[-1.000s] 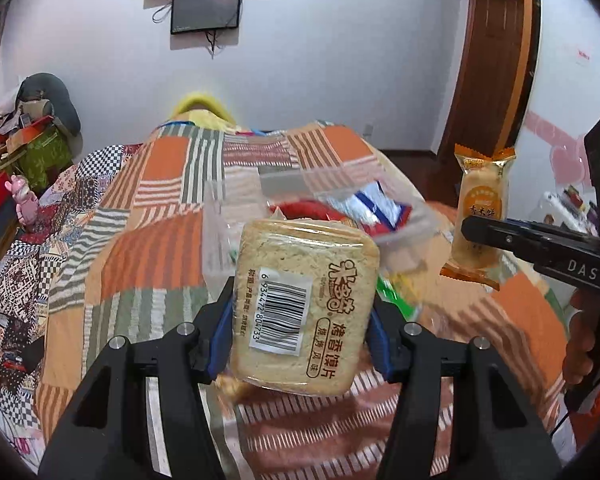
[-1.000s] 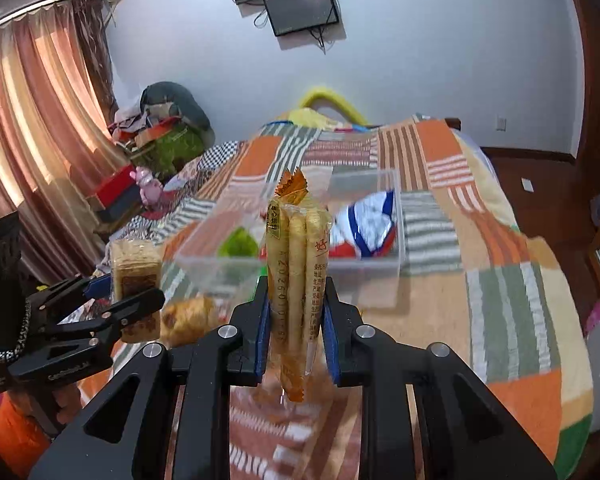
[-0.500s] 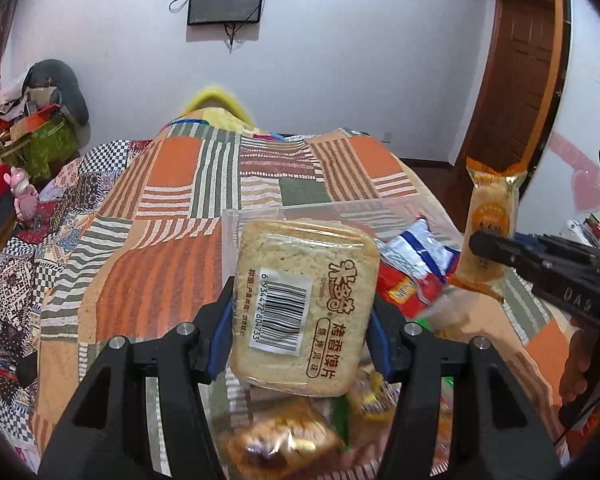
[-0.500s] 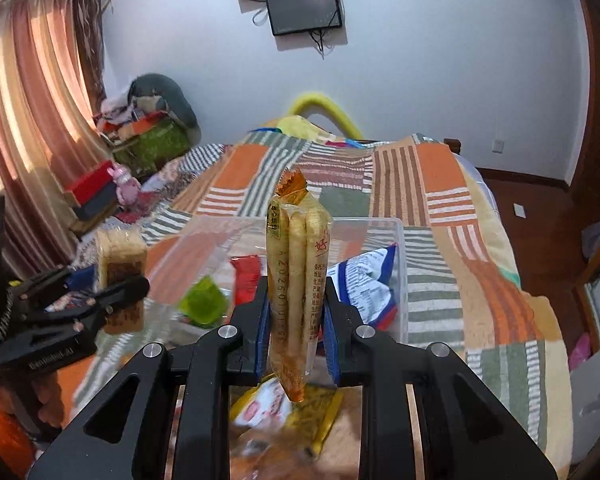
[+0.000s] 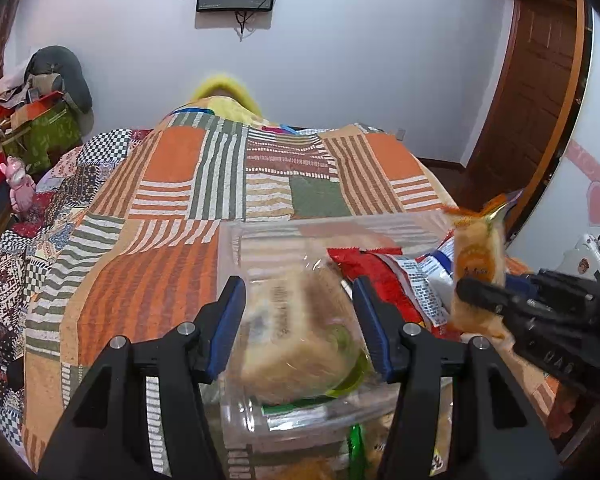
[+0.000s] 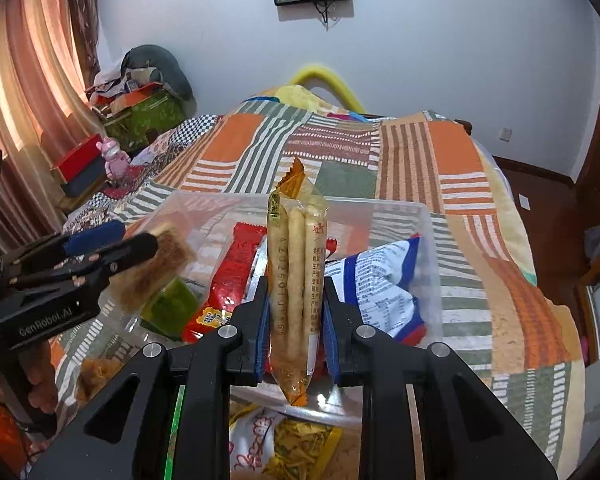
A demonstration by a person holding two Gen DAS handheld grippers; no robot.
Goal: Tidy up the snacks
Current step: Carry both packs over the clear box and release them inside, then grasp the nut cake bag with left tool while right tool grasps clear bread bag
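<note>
Gripping crinkly stick pack [image 6: 296, 276], right tool [image 6: 296, 320] overhangs clear rectangular bin [image 6: 428, 216].

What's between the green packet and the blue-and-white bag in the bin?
A red packet, between the green packet and the blue-and-white bag inside the clear bin; the right wrist view shows it.

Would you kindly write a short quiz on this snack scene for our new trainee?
1. True or false: the right tongs grip an upright clear packet of long biscuit sticks.
2. The flat red foil packet lies: A) inside the clear plastic bin; B) on the floor; C) on the wall screen.
3. What does the bin stand on?
Key: 1 true; 2 A; 3 the striped patchwork quilt.
</note>
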